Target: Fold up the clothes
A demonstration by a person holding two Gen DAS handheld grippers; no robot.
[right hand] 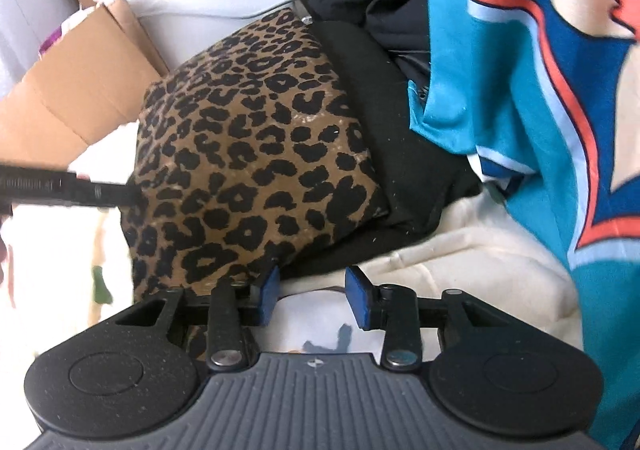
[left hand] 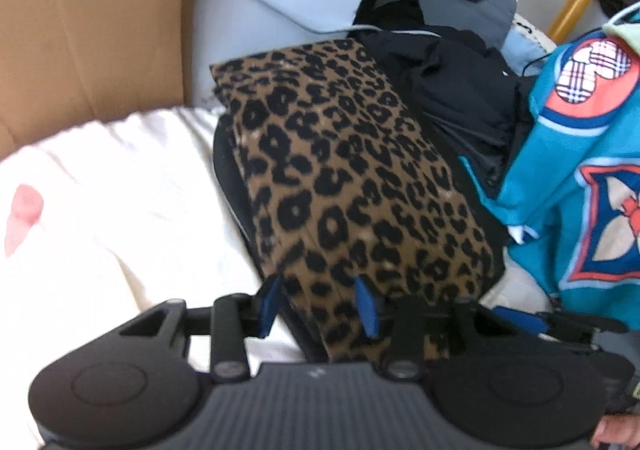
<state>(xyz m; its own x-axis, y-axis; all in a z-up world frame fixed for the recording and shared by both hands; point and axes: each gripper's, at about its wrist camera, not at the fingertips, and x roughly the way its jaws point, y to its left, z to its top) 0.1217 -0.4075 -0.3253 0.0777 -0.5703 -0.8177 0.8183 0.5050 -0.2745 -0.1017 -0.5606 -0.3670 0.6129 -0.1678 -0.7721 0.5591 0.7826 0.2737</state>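
Left wrist: cardboard box beside leopard-print garment, teal blanket opposite.

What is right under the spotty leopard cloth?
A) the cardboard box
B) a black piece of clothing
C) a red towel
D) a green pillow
B: in the right wrist view the folded leopard cloth lies on top of a black garment, whose edge sticks out along its right side and below it; the cardboard box stands apart, behind it on the left.
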